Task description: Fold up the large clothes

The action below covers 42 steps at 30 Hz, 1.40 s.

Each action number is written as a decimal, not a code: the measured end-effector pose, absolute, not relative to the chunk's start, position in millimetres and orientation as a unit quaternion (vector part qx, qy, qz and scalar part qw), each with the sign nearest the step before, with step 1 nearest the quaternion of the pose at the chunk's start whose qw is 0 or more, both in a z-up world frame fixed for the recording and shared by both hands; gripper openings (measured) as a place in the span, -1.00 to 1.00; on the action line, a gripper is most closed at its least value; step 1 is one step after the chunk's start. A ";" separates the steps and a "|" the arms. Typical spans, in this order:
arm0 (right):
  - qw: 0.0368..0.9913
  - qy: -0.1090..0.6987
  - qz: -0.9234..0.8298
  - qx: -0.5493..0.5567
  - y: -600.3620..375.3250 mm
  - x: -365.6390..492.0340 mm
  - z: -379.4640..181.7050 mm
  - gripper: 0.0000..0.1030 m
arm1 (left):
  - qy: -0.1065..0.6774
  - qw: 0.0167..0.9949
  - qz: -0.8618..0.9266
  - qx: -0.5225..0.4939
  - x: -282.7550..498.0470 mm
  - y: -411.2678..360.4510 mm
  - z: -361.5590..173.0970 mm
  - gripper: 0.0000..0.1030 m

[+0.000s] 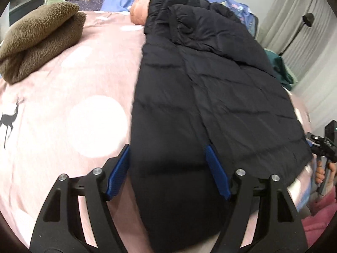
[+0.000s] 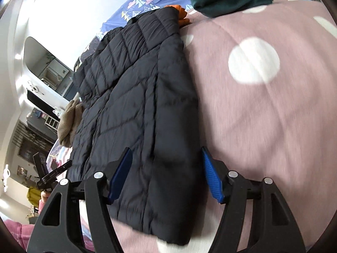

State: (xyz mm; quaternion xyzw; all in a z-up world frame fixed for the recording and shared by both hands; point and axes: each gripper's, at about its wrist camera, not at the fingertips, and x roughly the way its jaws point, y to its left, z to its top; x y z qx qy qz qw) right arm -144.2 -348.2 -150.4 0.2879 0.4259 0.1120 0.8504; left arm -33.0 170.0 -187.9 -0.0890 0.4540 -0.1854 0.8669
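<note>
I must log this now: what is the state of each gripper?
Left gripper: open, straddling the jacket hem, gripping nothing.
Right gripper: open, over the jacket's bottom corner, gripping nothing.

Left hand-held gripper (image 1: 166,171): black linkage arms with triangular cutouts, silver round pivot screws, blue ribbed pads (image 1: 217,172) on the fingers. Right hand-held gripper (image 2: 166,174) was the same build: black frame, silver screws, blue ribbed pads (image 2: 211,179). The person's right hand (image 1: 323,171) showed bare skin; a pink fuzzy sleeve (image 1: 320,221) was visible below it.
</note>
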 end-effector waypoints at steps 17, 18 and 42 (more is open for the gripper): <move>0.882 0.321 0.120 0.323 -341.5 -175.5 -78.6 -0.85 | 0.346 0.889 -0.248 -0.170 -59.4 163.7 -122.0 -0.91; 0.895 0.294 0.126 0.312 -340.9 -184.8 -56.8 -0.85 | 0.327 0.894 -0.256 -0.167 -65.9 163.2 -107.3 -0.91; 0.942 0.167 0.132 0.260 -352.2 -256.3 15.4 -0.81 | 0.216 0.927 -0.267 -0.150 -150.2 169.3 -36.0 -0.82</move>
